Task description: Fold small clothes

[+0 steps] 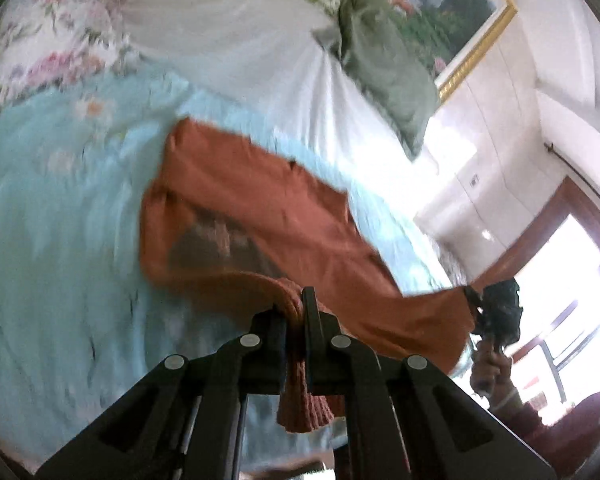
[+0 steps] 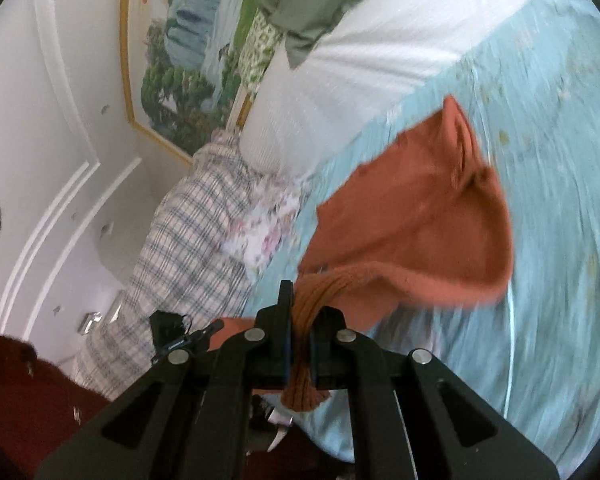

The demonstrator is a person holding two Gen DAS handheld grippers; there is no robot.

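One rust-orange knitted garment point(image 1: 255, 216), stretched between two grippers above the bed point(image 1: 59, 220). At left, left gripper point(image 1: 295, 312): jaws narrow, clamped on a bunched ribbed edge of the garment, a short tail of knit hanging down between the arms. Beyond it, one light-blue floral bedspread, blurred; one white sheet point(image 1: 227, 32) farther off; one green pillow point(image 1: 384, 68) at the far right of the bed; one gold-framed landscape painting point(image 1: 452, 12) on the wall behind. Farther right in the left wrist view, right gripper point(image 1: 476, 304) pinching the garment's other end, one hand point(image 1: 488, 372) below it, bright window point(image 1: 572, 304) behind.

From the right wrist view: jaws narrow too, closed on ribbed knit, the garment's body hanging out to the right over the bedspread. At left, one plaid cloth point(image 2: 179, 248) heaped beside the white sheet, and one dark-red sleeve at the near left edge.
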